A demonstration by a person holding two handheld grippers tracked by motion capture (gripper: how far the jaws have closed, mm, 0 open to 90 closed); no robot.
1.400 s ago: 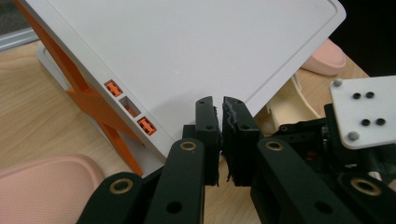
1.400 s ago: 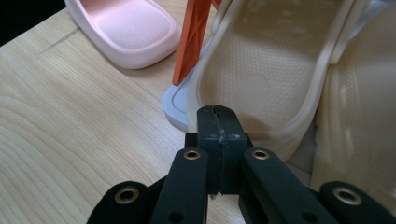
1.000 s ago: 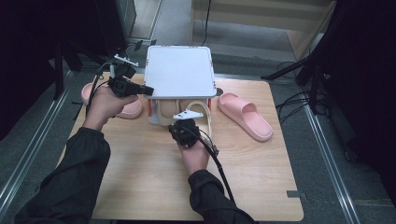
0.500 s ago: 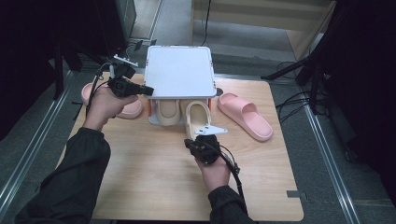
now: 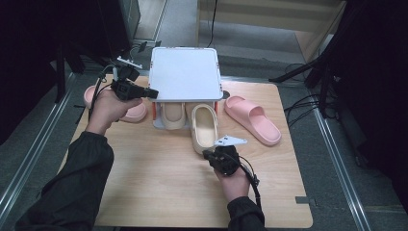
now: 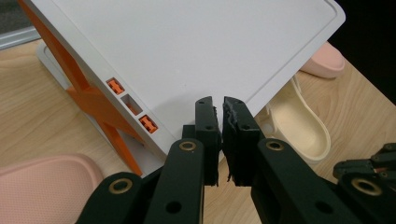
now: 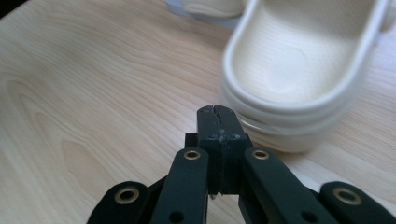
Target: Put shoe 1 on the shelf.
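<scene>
A white shelf (image 5: pixel 183 72) on orange legs stands at the back of the wooden table (image 5: pixel 144 183). One cream clog (image 5: pixel 172 116) lies under it. A second cream clog (image 5: pixel 204 127) sticks out in front, heel toward me. My left gripper (image 5: pixel 155 92) is shut with nothing in it, its tips at the shelf's left front edge (image 6: pixel 187 46). My right gripper (image 5: pixel 207 154) is shut and empty, its tips (image 7: pixel 217 109) just short of the second clog's heel (image 7: pixel 299 70) and low over the wood.
A pink slipper (image 5: pixel 252 119) lies right of the shelf. Another pink slipper (image 5: pixel 131 110) lies left of it, partly behind my left hand. Dark floor and cables surround the table. Bare wood spreads between my forearms.
My right gripper has drawn back from the shelf's front toward me and to the right, uncovering the second cream clog. The left gripper has stayed put.
</scene>
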